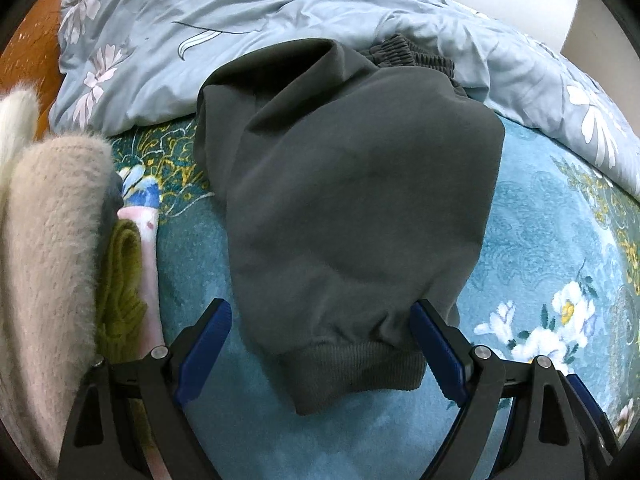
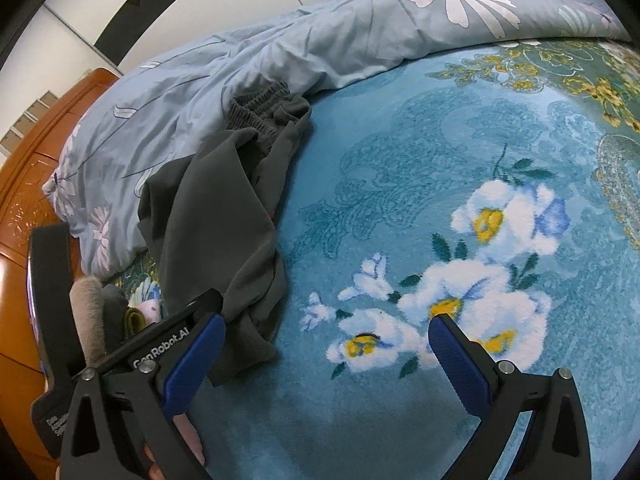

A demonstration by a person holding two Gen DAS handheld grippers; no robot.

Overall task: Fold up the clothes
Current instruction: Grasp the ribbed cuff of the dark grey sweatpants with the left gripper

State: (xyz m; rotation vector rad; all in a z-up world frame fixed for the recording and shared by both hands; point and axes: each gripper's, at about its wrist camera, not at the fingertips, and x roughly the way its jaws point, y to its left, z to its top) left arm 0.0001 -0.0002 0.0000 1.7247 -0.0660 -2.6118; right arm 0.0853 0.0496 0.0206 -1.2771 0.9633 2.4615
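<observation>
Grey trousers (image 1: 352, 200) lie lengthwise on teal floral blanket (image 1: 540, 240), waistband at 12 o'clock vs duvet (image 1: 240, 20), cuff at 6. L gripper (image 1: 320, 324) spread wide either side of cuff, not pinching. R gripper (image 2: 326, 334) also spread, empty over blanket, trousers at its 10 o'clock.

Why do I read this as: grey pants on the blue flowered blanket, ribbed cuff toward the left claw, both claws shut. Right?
One slip: both claws are open. The left wrist view shows the left claw spread around the ribbed cuff of the grey pants; the right claw is spread over the blue flowered blanket.
</observation>
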